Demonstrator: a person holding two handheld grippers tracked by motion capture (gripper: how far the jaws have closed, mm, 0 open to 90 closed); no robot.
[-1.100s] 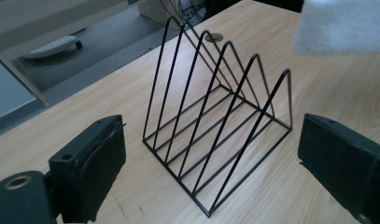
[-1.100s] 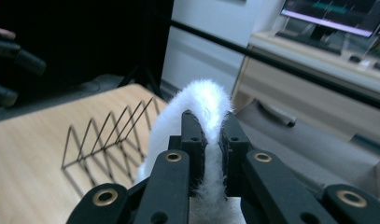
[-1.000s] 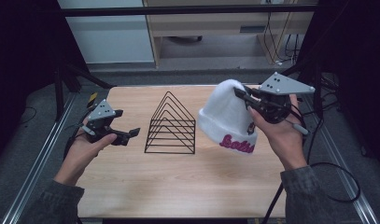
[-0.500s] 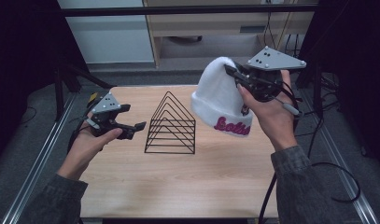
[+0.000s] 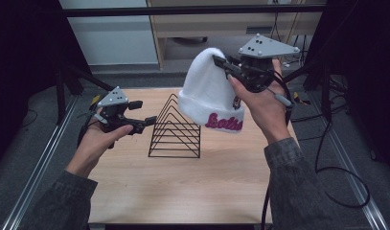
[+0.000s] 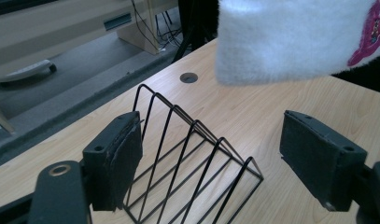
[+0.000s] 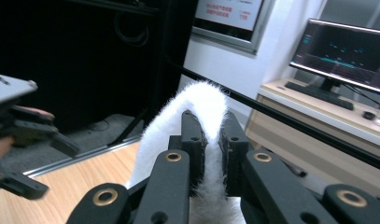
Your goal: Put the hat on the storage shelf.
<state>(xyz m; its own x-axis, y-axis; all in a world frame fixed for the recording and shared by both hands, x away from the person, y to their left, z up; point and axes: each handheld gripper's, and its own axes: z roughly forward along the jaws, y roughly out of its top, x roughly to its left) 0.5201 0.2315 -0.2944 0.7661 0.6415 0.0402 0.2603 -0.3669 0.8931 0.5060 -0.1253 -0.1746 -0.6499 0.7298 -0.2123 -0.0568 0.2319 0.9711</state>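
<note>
Your right gripper (image 5: 221, 64) is raised high at the right, its grey three-cornered plate on top, jaws clamped tight on a fold of the white beanie (image 5: 207, 91); your right hand (image 5: 259, 103) wraps the handle from below, forearm rising from the bottom edge. Your left gripper (image 5: 147, 122) sits lower at the left, pointing right, held level in your left hand (image 5: 99, 141). Its jaws have just been closing and stand apart with nothing between them.
</note>
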